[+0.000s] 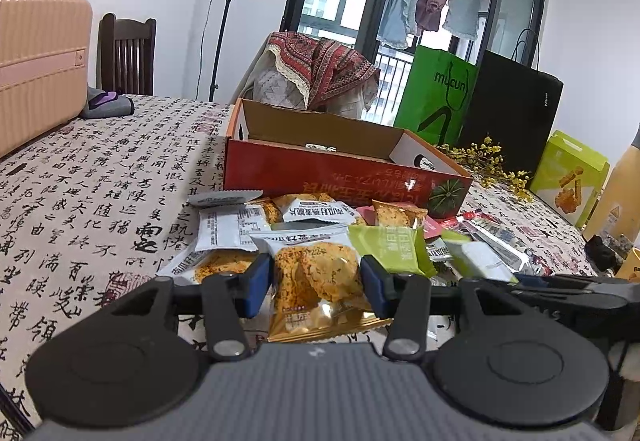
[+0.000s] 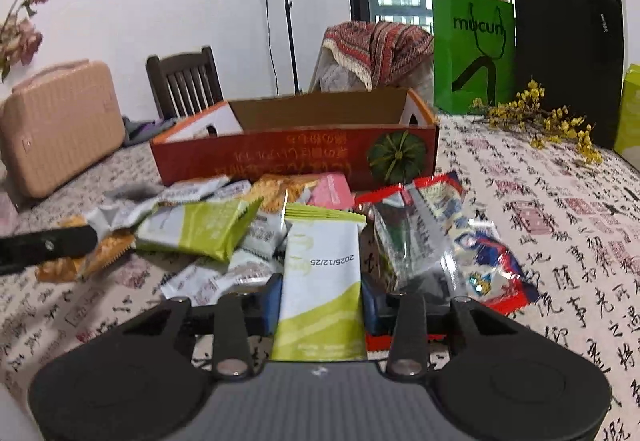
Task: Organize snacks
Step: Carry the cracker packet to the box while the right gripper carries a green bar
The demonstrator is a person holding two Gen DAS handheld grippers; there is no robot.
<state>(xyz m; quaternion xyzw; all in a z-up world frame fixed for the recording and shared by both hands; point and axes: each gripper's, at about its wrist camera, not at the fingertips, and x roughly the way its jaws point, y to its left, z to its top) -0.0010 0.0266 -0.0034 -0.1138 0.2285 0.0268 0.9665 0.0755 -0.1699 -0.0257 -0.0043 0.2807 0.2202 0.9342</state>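
Note:
A pile of snack packets (image 1: 304, 217) lies on the calligraphy tablecloth in front of an open red cardboard box (image 1: 344, 165). My left gripper (image 1: 318, 283) is shut on an orange cracker packet (image 1: 316, 265), with its blue pads against both sides. In the right wrist view, my right gripper (image 2: 322, 299) is shut on an upright white and green packet (image 2: 322, 281). The red box (image 2: 296, 157) stands just behind the pile. Red foil packets (image 2: 460, 241) lie to the right, and a green packet (image 2: 200, 227) lies to the left. The left gripper's black finger (image 2: 48, 245) shows at the left edge.
A pink suitcase (image 1: 36, 81) sits on the table at the far left with a dark wooden chair (image 1: 126, 55) behind it. Green (image 1: 440, 97) and black (image 1: 516, 117) paper bags, yellow flowers (image 1: 492, 161) and a green carton (image 1: 568, 177) stand at the right. A draped chair (image 1: 320, 73) is behind the box.

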